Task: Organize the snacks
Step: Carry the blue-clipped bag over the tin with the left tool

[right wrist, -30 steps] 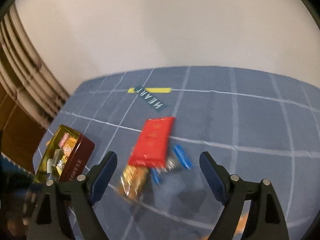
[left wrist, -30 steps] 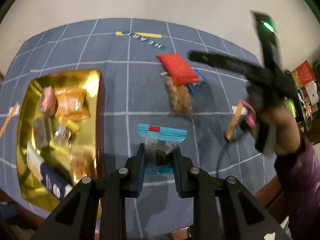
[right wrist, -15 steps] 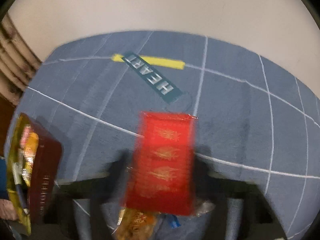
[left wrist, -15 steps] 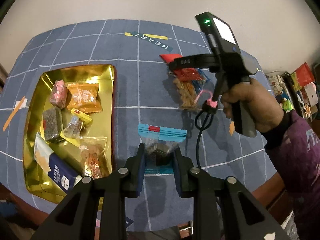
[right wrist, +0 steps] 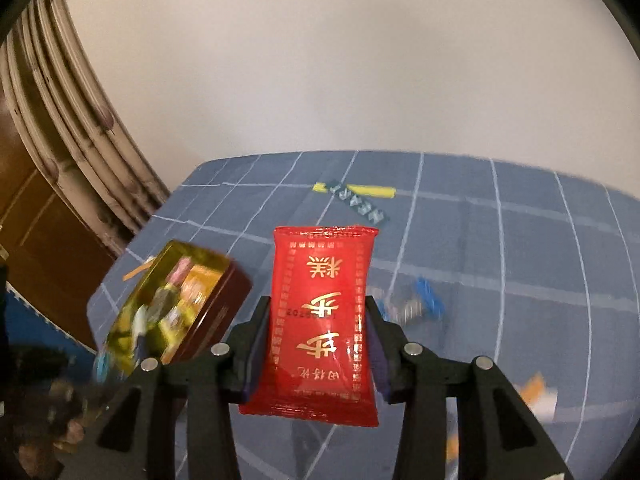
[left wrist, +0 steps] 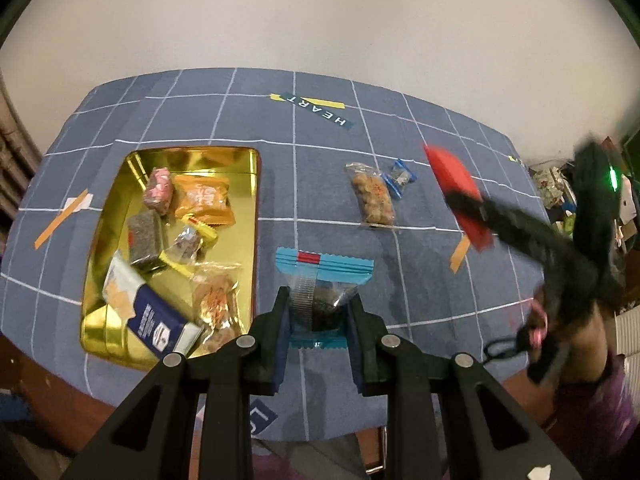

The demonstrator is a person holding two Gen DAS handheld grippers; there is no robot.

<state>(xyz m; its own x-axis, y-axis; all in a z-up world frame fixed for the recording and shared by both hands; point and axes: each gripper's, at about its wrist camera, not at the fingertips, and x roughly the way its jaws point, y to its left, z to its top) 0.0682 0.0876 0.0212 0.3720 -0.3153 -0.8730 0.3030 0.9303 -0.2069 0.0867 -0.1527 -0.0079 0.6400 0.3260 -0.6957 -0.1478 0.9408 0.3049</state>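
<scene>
My left gripper [left wrist: 319,304] is shut on a clear snack packet with teal ends [left wrist: 324,276], held above the blue grid cloth. My right gripper [right wrist: 318,320] is shut on a red packet with gold characters [right wrist: 320,320], lifted off the cloth; it shows blurred in the left wrist view [left wrist: 456,196]. The gold tin [left wrist: 250,200], with a maroon outside, holds several snacks and lies left of my left gripper; it also shows in the right wrist view [right wrist: 216,304]. A clear nut packet [left wrist: 374,198] and a small blue-wrapped candy [left wrist: 400,178] lie on the cloth.
A "HEART" label with yellow tape [left wrist: 320,112] lies at the back of the cloth. Orange tape strips [left wrist: 60,220] [left wrist: 460,254] lie on the cloth. Clutter stands off the table's right edge [left wrist: 560,188]. A wall is behind.
My right gripper closed on the red packet and lifted it off the nut packet, moving right and back. My left gripper keeps its teal packet and has drawn back a little.
</scene>
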